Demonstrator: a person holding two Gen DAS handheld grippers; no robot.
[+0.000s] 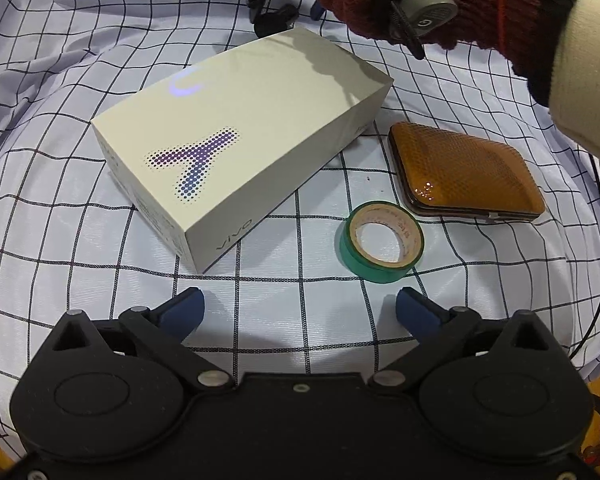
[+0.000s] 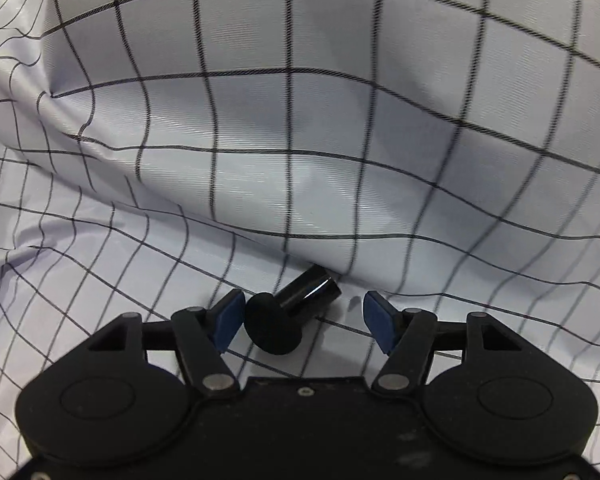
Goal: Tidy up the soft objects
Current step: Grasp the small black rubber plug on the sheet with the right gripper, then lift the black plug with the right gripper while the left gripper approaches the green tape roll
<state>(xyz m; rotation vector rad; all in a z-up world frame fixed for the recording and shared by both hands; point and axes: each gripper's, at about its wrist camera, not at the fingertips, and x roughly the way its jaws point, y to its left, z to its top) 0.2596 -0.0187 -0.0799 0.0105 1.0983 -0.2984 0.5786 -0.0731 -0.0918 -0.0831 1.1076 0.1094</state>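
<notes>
Right gripper (image 2: pixel 304 322) spread wide, empty, straddling small black capped cylinder (image 2: pixel 294 312) on checked cloth (image 2: pixel 260 140); cap nearest, touching or just beside left pad, long axis pointing away-right toward raised fold. Left gripper (image 1: pixel 300 312) wide, empty, near green tape roll (image 1: pixel 382 242), vivo box (image 1: pixel 240 148), orange case (image 1: pixel 466 172).

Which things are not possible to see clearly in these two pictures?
- Left wrist view: the right gripper is cut off by the top edge and covered by the gloved right hand.
- Left wrist view: side print on the white box is too small.
- Right wrist view: the black object sits partly behind the left fingertip; its identity is unclear.
</notes>
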